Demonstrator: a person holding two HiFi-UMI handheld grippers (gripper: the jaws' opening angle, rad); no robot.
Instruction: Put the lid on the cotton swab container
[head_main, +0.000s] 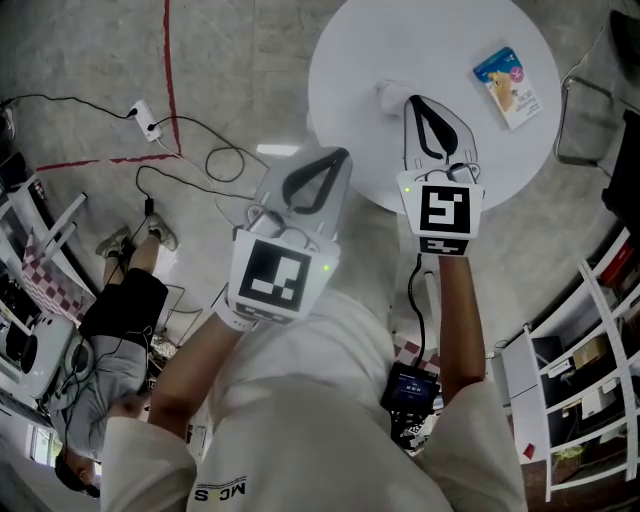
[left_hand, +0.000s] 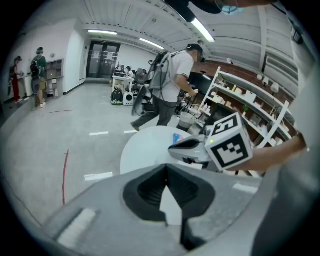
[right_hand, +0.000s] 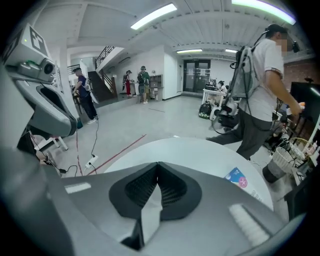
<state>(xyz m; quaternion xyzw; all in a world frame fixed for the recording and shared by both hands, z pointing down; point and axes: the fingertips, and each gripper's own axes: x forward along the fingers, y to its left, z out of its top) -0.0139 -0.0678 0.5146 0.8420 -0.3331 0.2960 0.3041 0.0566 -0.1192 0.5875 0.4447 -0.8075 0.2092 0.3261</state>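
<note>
Nearest us is our white shirt (head_main: 300, 420). Beyond it, both tools have their jaws pressed together on nothing. The left gripper (head_main: 341, 154) hangs just off the near left edge of the round table (head_main: 440, 40), while the right gripper (head_main: 412, 100) reaches over the tabletop. The cotton swab container (head_main: 508, 88), a flat blue-and-white pack, lies to the right of the right gripper's tip, apart from it, with its long axis running near to far. We judge the right gripper the closer one. We can make out no separate lid or contents. A small pale thing (head_main: 386, 93) beside the right tip is unclear.
</note>
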